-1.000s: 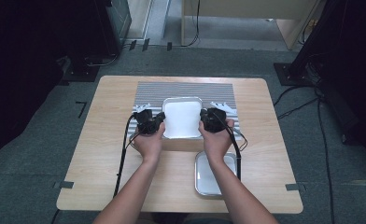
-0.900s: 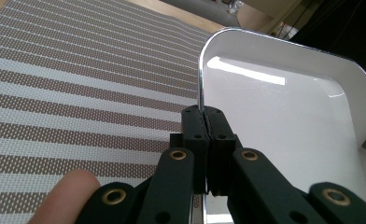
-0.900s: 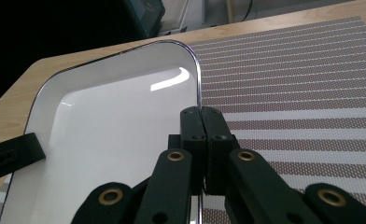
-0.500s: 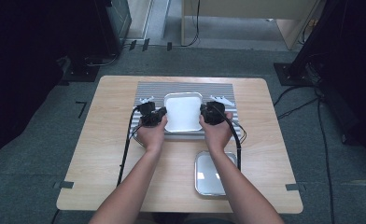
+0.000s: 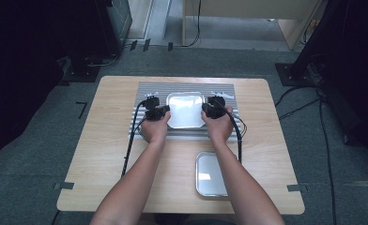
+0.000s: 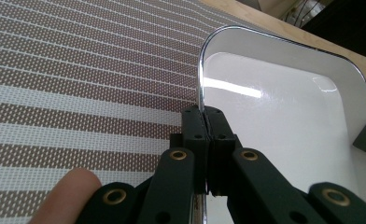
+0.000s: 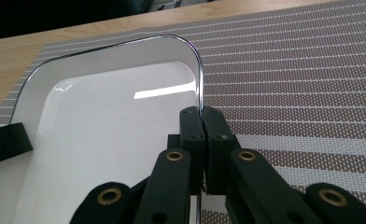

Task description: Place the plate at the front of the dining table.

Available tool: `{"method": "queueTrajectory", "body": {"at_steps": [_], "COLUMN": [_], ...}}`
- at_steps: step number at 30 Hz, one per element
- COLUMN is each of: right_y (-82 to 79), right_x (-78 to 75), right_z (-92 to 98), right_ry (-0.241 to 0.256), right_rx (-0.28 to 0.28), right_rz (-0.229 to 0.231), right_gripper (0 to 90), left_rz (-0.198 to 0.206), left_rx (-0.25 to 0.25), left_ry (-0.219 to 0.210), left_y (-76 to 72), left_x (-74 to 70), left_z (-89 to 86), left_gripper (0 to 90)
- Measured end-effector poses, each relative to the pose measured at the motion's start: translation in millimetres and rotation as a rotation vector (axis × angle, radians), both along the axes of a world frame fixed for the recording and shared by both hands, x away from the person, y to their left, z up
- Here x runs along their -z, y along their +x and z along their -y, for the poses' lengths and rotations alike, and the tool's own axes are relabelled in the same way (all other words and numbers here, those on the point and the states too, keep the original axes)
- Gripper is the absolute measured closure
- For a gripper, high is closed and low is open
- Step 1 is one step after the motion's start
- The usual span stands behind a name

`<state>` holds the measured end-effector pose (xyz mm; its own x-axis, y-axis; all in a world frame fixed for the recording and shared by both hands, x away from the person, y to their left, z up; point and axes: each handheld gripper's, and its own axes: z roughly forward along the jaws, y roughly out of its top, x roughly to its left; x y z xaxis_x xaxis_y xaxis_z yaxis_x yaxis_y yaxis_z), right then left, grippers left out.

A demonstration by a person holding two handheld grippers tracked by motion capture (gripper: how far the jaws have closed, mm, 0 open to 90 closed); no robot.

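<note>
**Both claws clamped on the tray rims**

Pinched at 9 o'clock of the white rectangular enamel tray with rounded corners and a dark thin rim [image 5: 185,110]: left gripper [image 5: 159,112], jaws pressed together on the rim. Pinched at 3 o'clock: right gripper [image 5: 209,110], jaws likewise squeezed onto the opposite rim. Tray over the middle of the grey-and-white striped woven placemat [image 5: 147,93], which reaches past it at 9, 12 and 3 o'clock; whether touching the mat or just above, cannot tell. Bare pale wooden table [image 5: 111,154] open at 9 and 3 o'clock beyond the mat. Nearer the person, at 5 o'clock from the tray and well apart: shiny rectangular metal tray [image 5: 211,173], flat on the wood.

Compared with a second ago: tray and both hands farther from the person, tray now closer to the mat's far edge; metal tray unmoved.

Close up in the left gripper view: glossy white basin [image 6: 284,107], bright glare streak, chrome-looking edge running into the closed jaws. Same gloss in the right gripper view [image 7: 111,126], other claw's tip at the far rim.
</note>
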<state>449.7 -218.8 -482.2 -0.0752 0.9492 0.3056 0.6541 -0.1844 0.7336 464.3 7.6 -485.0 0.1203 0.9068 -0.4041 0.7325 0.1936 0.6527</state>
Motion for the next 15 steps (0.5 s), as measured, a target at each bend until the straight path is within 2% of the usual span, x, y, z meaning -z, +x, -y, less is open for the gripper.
{"method": "queueTrajectory", "body": {"at_steps": [4, 6, 8, 10, 13, 15], "right_y": [7.3, 10.9, 14.1, 17.7, 23.6, 27.0], "right_x": [8.0, 10.2, 10.1, 9.6, 10.2, 12.0], "right_z": [0.3, 0.4, 0.0, -1.2, -1.3, 0.4], "right_ry": [-0.005, -0.010, 0.001, -0.017, -0.045, -0.043], "right_rx": [0.021, 0.014, 0.002, -0.018, -0.053, -0.062], "right_rz": [-0.013, -0.023, -0.023, -0.021, -0.034, -0.041], "right_gripper": [89.3, 89.3, 89.0, 88.2, 87.0, 87.1], "left_rz": [-0.021, -0.040, -0.052, -0.057, -0.060, -0.061], "left_rx": [0.012, 0.012, 0.008, 0.004, 0.018, 0.026], "left_ry": [0.028, 0.022, 0.020, 0.011, 0.026, 0.026], "left_y": [10.1, 15.1, 19.3, 22.6, 27.3, 30.6], "left_x": [2.7, 4.6, 6.6, 7.8, 8.4, 8.9], "left_z": [3.6, 1.8, -0.3, -1.5, -1.3, -1.9], "left_gripper": [89.8, 89.8, 89.7, 89.7, 89.7, 89.7]}}
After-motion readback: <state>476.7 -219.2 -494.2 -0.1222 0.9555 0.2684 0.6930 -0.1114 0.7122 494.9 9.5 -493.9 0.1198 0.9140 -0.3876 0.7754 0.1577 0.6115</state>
